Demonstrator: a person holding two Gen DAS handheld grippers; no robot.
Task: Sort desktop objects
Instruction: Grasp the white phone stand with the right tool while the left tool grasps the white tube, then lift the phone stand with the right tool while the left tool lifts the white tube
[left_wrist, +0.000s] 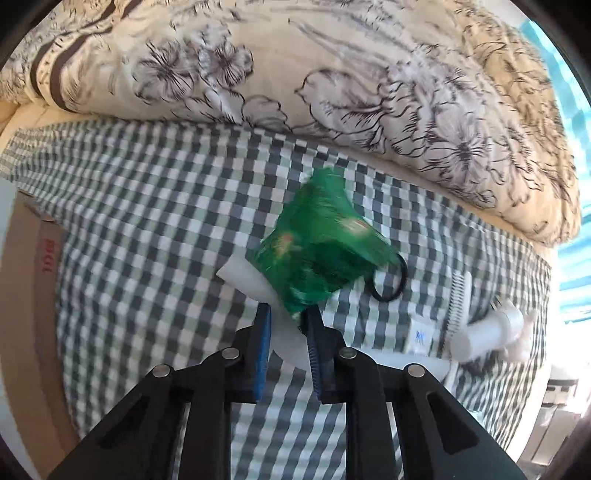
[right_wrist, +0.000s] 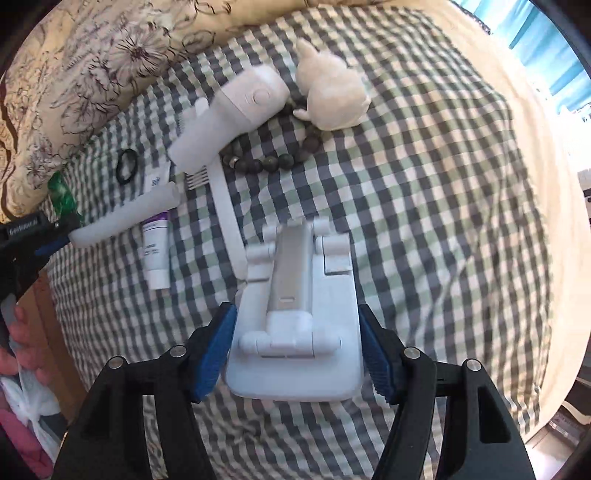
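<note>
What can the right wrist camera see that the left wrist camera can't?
Only the right wrist view shows the white folding stand between the right gripper fingers, the dark bead bracelet, the small purple-labelled tube and a person's hand at the left edge.

Only the left wrist view shows the cardboard box and the left gripper pinching the green packet from close up.

Both show the checked cloth, black hair tie, white comb, floral quilt and cream plush toy.
</note>
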